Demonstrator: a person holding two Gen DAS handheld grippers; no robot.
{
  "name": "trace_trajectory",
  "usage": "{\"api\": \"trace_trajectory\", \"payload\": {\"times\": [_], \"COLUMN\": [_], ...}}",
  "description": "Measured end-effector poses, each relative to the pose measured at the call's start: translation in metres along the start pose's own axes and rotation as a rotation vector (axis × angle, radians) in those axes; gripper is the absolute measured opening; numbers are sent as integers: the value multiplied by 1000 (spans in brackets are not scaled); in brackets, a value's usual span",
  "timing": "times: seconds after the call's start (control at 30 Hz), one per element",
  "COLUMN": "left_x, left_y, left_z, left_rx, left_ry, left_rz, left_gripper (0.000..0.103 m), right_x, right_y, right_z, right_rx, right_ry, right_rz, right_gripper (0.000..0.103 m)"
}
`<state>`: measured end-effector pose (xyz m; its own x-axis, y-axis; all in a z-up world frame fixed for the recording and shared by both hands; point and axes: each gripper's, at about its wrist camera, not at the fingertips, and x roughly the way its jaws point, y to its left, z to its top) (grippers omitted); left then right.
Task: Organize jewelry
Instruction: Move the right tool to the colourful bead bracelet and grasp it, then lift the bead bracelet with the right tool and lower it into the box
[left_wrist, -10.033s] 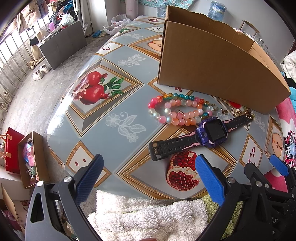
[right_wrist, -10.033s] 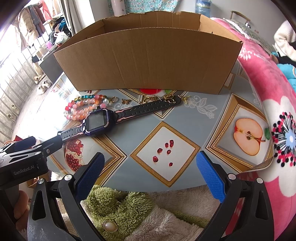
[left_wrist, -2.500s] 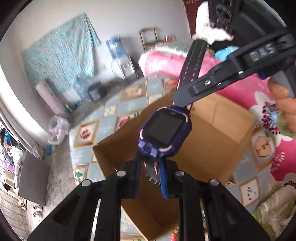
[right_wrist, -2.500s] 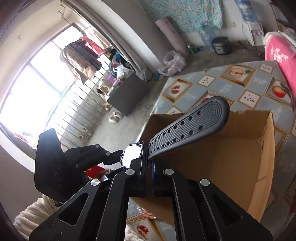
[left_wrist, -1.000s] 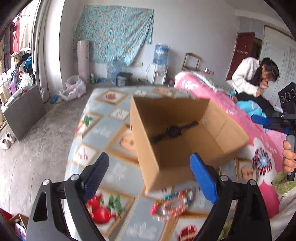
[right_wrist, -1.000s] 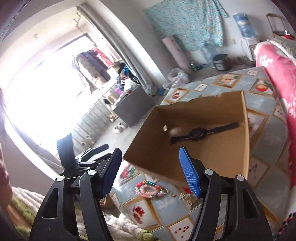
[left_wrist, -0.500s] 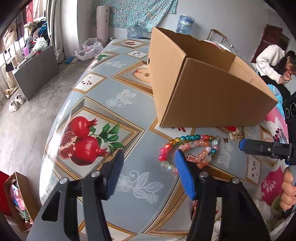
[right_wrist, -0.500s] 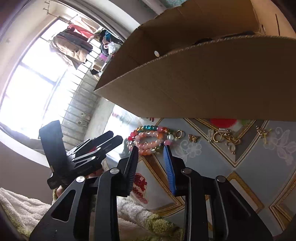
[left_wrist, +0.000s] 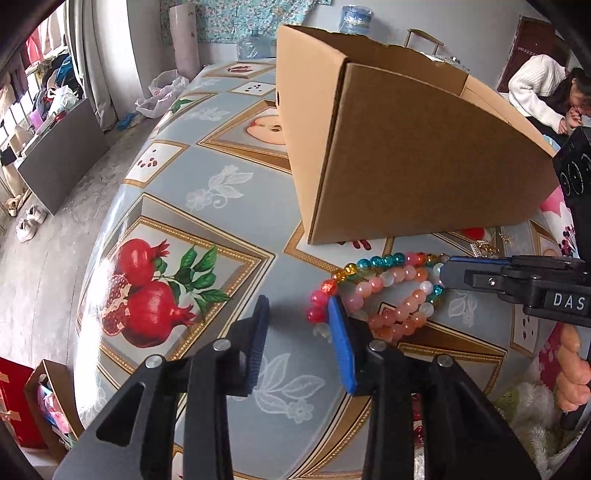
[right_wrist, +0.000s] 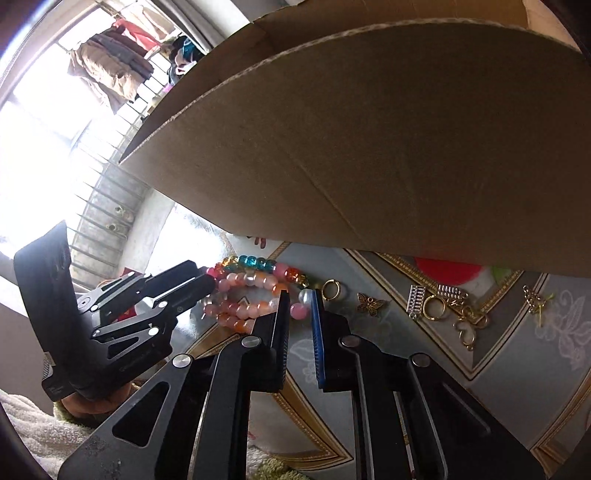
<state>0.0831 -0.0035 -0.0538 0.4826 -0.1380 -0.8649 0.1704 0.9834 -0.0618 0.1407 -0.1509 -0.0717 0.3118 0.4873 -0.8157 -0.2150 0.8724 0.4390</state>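
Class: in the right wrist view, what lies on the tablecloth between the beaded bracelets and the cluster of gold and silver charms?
A gold ring and a bronze butterfly charm lie there, right wrist view.

Beaded bracelets (left_wrist: 384, 291): pink, orange, white, teal and amber beads, coiled flat on the tabletop just in front of the cardboard box (left_wrist: 417, 158). Small gold and silver charms and rings (right_wrist: 439, 302) lie scattered beside them, along the box's base.

A fruit-patterned grey tablecloth (left_wrist: 207, 221) carries the brown cardboard box (left_wrist: 406, 166), colourful beaded bracelets (left_wrist: 388, 291) and small gold charms (right_wrist: 439, 302).
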Motion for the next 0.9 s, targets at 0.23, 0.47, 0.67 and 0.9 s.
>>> {"api": "trace_trajectory", "payload": {"times": [0.23, 0.47, 0.67, 0.9], "left_x": [2, 2, 3, 1], "left_y": [-3, -5, -12, -14], "left_z": [1, -1, -2, -1], "left_rx": [32, 43, 74, 73], "left_ry": [-2, -6, -26, -40], "left_rz": [13, 13, 43, 8], "left_gripper": [32, 32, 30, 10], "right_x": [3, 8, 3, -29], "right_y": [24, 41, 41, 16], "right_z": [10, 16, 15, 3], "right_rx": [-86, -168, -152, -120], "right_ry": [-3, -2, -15, -40], "right_rz": [-74, -139, -130, -84], "right_gripper": [14, 10, 7, 7]}}
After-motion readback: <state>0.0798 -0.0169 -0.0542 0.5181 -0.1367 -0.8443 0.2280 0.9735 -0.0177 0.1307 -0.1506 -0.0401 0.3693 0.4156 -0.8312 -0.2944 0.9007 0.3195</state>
